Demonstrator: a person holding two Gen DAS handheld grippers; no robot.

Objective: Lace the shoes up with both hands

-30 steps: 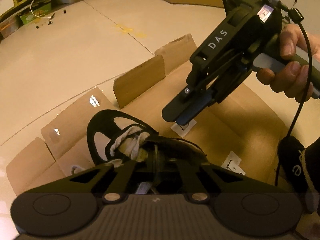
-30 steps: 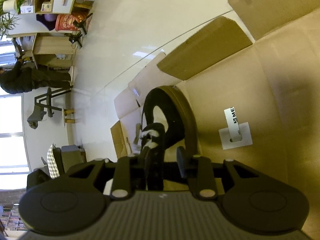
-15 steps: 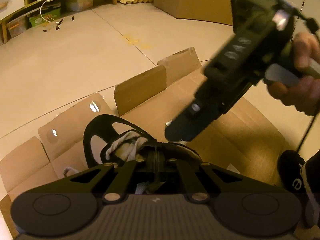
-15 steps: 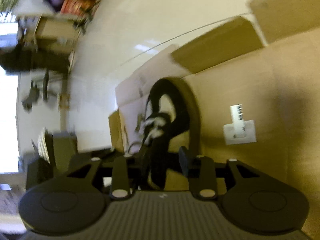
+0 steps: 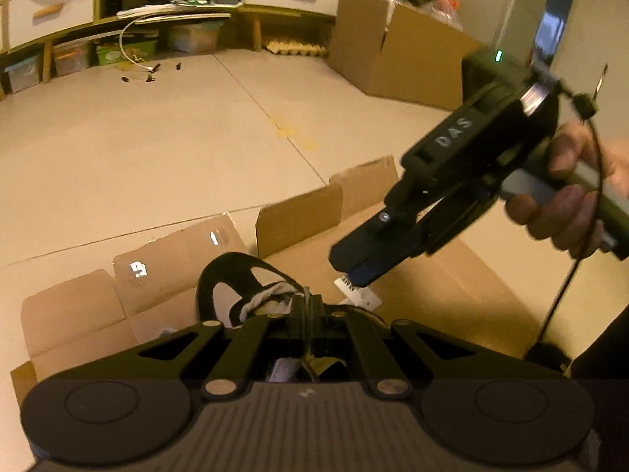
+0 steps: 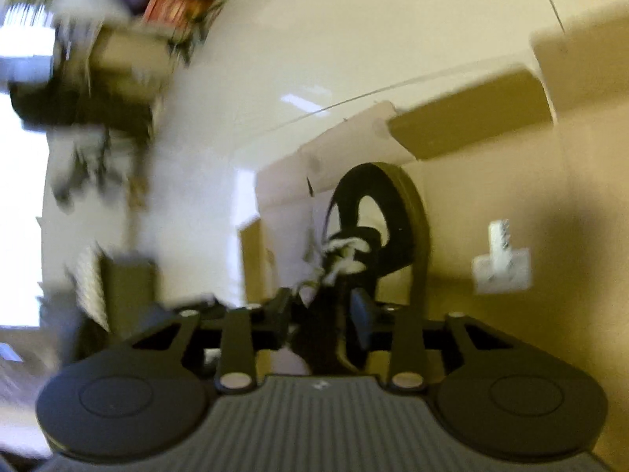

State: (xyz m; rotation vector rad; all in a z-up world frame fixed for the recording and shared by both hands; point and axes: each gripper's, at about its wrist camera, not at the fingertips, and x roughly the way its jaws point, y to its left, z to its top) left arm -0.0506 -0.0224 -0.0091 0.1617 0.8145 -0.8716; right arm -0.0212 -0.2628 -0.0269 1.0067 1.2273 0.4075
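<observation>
The left tongs (image 5: 306,316), low in the middle of the left wrist view, are pressed together on a thin dark lace (image 5: 305,306) that runs straight up between their tips, and they angle down toward the shoe (image 5: 236,291) just beyond them. The right tongs (image 5: 355,271) come in from the upper right of that view, tilted down to the left, their flat black fingers close together in profile above the shoe; a bare hand (image 5: 566,200) wraps the grey grip at the right edge, and a thin black cable (image 5: 566,283) hangs from the rear of the tool. In the blurred right wrist view the right tongs (image 6: 319,314) stand apart and are closing, with the dark upper of the shoe (image 6: 369,232) between them; whether the pads touch it I cannot tell. The shoe is black with a wide oval opening, a tan sole edge and a twisted white cord (image 6: 346,251) at its throat. It lies on flattened brown cardboard (image 5: 452,291), matte and creased, with raised flaps at the far side and a white paper label (image 5: 359,295) near the shoe. Past the cardboard is smooth pale floor (image 5: 137,157), a large cardboard box (image 5: 397,51) in the upper right, and low shelves (image 5: 129,35) along the top
</observation>
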